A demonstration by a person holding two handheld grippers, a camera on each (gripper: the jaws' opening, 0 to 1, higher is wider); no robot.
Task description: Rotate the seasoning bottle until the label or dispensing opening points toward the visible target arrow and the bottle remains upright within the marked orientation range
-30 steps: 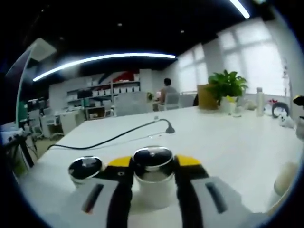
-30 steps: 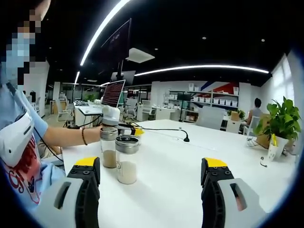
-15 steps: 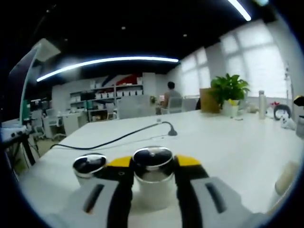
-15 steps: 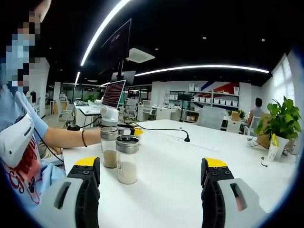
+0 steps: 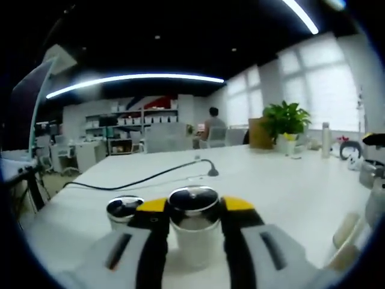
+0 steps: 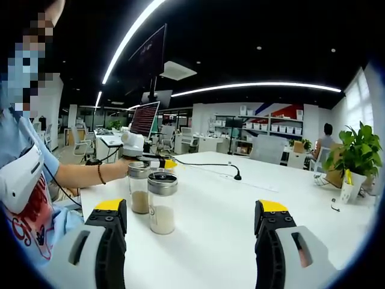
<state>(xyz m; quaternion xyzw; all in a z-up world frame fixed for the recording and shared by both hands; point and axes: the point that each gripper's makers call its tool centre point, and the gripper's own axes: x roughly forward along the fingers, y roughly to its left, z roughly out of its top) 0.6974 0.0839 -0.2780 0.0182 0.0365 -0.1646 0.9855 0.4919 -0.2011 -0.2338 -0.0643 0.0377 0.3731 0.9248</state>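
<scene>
In the left gripper view my left gripper (image 5: pixel 194 217) is shut on a seasoning bottle (image 5: pixel 194 232) with a chrome lid and pale contents, standing upright on the white table (image 5: pixel 283 186). A second chrome-lidded bottle (image 5: pixel 124 209) stands just left of it. In the right gripper view the two bottles stand side by side: the pale-filled one (image 6: pixel 162 203) in front, the brown-filled one (image 6: pixel 139 188) behind. The left gripper (image 6: pixel 157 161) reaches over them from the left, held by a person's hand. My right gripper (image 6: pixel 189 218) is open, its jaws wide apart, with the bottles to the left ahead of it.
A black cable (image 5: pixel 150 176) runs across the table beyond the bottles. A potted plant (image 6: pixel 356 153) stands at the far right. The person (image 6: pixel 27 180) sits at the table's left edge, with a laptop (image 6: pixel 144 118) behind. Bare tabletop lies right of the bottles.
The left gripper has turned a little while staying shut on the bottle, so the second bottle sits further right in its view. The right gripper has not moved.
</scene>
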